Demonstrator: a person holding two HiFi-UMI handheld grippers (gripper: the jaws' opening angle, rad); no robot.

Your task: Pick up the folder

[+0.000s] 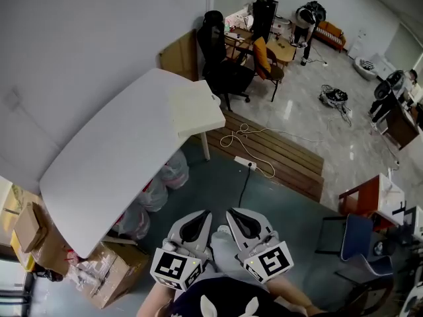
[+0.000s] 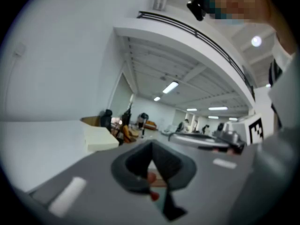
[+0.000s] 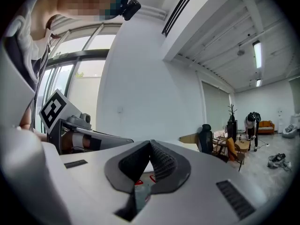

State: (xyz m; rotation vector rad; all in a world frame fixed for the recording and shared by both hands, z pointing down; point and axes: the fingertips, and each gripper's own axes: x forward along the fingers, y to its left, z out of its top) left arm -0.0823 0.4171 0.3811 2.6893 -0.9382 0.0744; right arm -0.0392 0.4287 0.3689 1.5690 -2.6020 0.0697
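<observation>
Folder (image 1: pixel 196 109) at table (image 1: pixel 112 164) edge; left claw (image 1: pixel 197 223), right claw (image 1: pixel 243 222) closed, well back

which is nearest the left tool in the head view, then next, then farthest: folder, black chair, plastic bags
1. plastic bags, on the floor under the table, just ahead and left of the left tool
2. folder, on the table's far corner
3. black chair, past the table's far end

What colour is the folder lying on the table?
The folder is pale cream, a shade yellower than the white table; the head view shows it best.
</observation>
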